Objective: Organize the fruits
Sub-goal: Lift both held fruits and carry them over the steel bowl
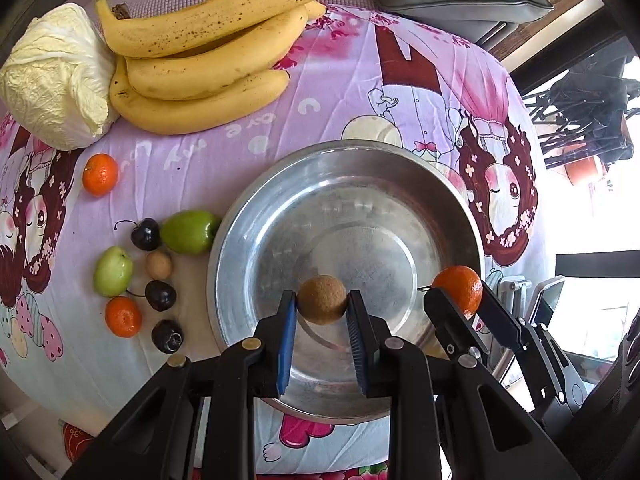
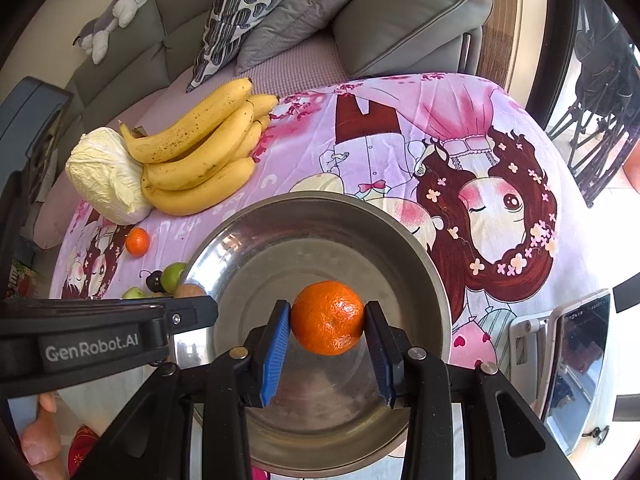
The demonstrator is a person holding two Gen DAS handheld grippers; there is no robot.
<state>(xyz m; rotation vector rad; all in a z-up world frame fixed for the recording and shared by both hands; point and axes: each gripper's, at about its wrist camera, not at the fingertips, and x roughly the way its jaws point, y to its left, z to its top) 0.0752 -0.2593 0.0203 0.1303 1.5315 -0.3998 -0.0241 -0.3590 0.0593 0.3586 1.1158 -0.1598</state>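
Two fruits gripped above the empty steel basin (image 1: 240,240), none dropped yet: brown longan (image 1: 322,299) pinched in left gripper (image 1: 322,312), mandarin (image 2: 328,317) clamped in right gripper (image 2: 327,320). Left on the cloth (image 1: 340,92): two mandarins, green fruits, cherries, another longan, bananas (image 1: 200,56).

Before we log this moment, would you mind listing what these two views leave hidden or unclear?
- Right wrist view: the left gripper body hides most of the small fruits left of the metal basin.
- Left wrist view: the right gripper fingers hide the mandarin's underside.
- Both views: the basin's near rim lies behind the grippers.
- Left wrist view: the window side is overexposed.
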